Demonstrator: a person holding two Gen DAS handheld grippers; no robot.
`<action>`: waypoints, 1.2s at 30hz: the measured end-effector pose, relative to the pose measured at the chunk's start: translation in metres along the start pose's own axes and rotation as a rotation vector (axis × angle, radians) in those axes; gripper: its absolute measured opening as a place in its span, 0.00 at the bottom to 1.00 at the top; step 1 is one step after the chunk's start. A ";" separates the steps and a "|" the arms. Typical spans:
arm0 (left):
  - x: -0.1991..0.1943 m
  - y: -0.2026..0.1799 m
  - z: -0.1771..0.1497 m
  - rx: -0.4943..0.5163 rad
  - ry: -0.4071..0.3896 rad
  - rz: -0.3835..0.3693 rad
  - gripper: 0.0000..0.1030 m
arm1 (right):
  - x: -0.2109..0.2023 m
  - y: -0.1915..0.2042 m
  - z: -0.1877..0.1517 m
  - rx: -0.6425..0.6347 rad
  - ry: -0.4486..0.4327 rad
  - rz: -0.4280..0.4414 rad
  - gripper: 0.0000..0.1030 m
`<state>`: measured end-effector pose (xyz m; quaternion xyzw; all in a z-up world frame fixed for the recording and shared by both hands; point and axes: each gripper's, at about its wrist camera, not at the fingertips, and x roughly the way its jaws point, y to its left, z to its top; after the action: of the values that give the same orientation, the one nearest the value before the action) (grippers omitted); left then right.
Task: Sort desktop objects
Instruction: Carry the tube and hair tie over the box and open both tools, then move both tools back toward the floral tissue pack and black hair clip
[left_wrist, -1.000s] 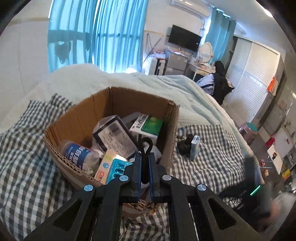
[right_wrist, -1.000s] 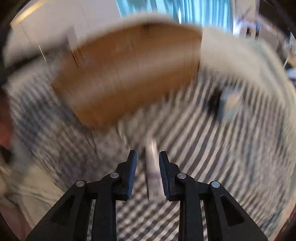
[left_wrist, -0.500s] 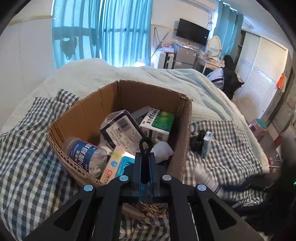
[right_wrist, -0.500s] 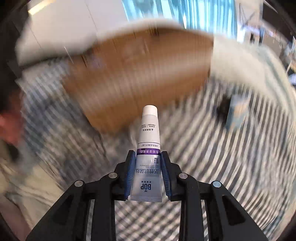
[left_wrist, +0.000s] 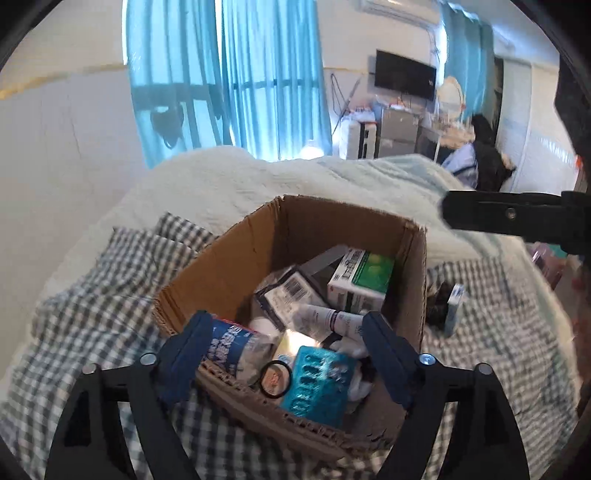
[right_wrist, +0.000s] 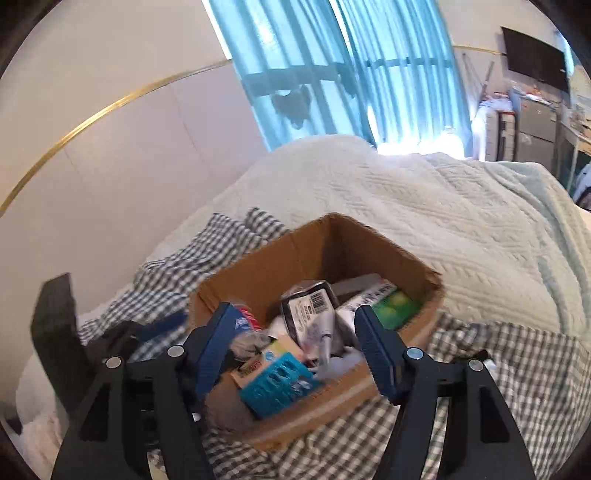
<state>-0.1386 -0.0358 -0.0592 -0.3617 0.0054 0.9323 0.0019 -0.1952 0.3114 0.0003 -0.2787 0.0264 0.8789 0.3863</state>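
An open brown corrugated cardboard box (left_wrist: 236, 266) sits on a blue-and-white checked cloth (left_wrist: 92, 325) spread over a bed, with a pale, ribbed, quilted blanket (right_wrist: 424, 199) heaped behind it. The box is crowded: a clear plastic bottle with a blue printed label (left_wrist: 231, 345) lies along its near left wall, a teal blister pack of pills (left_wrist: 317, 384) leans against the near wall, and a thin black elastic ring (left_wrist: 275, 378) lies on top between the two. Deeper in are a dark, glossy rectangular packet with a white barcode sticker (left_wrist: 290, 295), a white-and-green carton (left_wrist: 364, 280) and a white squeeze tube with a purple band (left_wrist: 332, 319) lying across the middle; in the right wrist view the tube (right_wrist: 319, 332) is blurred, tilted nose-down among the other goods. The left gripper (left_wrist: 286, 354) hangs over the near edge of the box, its blue-padded jaws opening wide with nothing pressed between them. The right gripper (right_wrist: 291, 350) is likewise above the box, its jaws opening and clear of the tube. Outside, on the checked cloth just right of the box, a small blue-and-white carton (left_wrist: 454, 306) stands beside a dark object too blurred to identify.
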 end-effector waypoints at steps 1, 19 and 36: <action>-0.003 -0.004 0.000 0.019 0.002 0.004 0.83 | -0.008 -0.007 -0.007 0.012 -0.005 -0.023 0.65; -0.027 -0.138 -0.028 0.038 0.059 -0.292 0.91 | -0.083 -0.132 -0.093 0.156 0.041 -0.241 0.65; 0.123 -0.186 -0.075 0.104 0.162 -0.300 0.91 | 0.078 -0.189 -0.103 -0.085 0.252 -0.145 0.70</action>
<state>-0.1780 0.1492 -0.1990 -0.4318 -0.0002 0.8878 0.1594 -0.0585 0.4689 -0.0944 -0.4043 0.0172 0.8069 0.4302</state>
